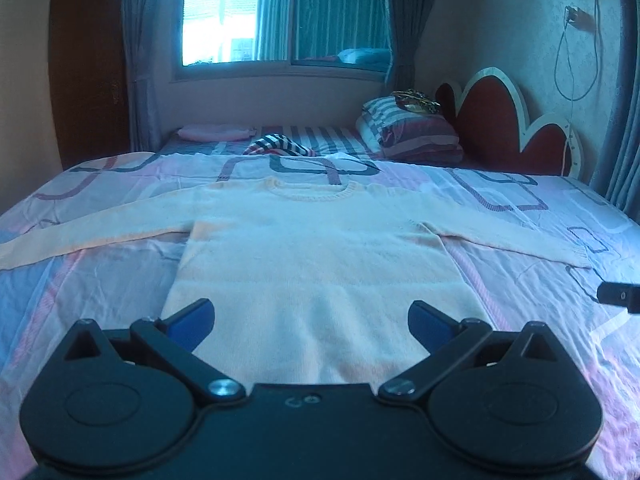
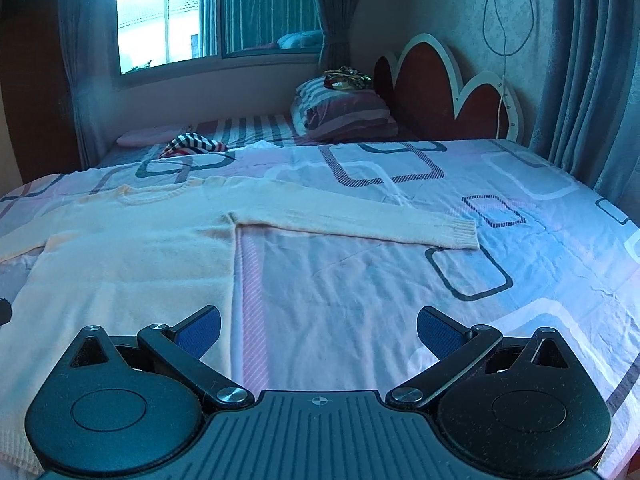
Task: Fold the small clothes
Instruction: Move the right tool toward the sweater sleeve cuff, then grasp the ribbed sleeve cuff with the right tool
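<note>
Blue-padded fingers of the left gripper (image 1: 311,320) stand wide apart over the hem of a pale cream knitted long-sleeved sweater (image 1: 316,256), gripping nothing. The right gripper (image 2: 318,326) is likewise spread, nothing between its pads; its left finger (image 2: 200,330) hangs over the sweater's right edge, while the other finger sits above the bare sheet.

The sweater lies flat, front up, on a pink-and-white bedsheet printed with rounded dark rectangles (image 2: 400,280), neckline pointing away, both sleeves stretched out sideways. In the right wrist view the right sleeve's ribbed cuff (image 2: 456,234) rests on the sheet, well apart from the gripper.

Farther off, a crumpled dark-and-white striped garment (image 1: 278,146) lies near the sheet's far edge. Beyond it a stack of striped folded bedding (image 1: 412,132) sits beside a red scalloped headboard with white trim (image 1: 500,128). A window with grey curtains (image 1: 280,16) fills the back wall.
</note>
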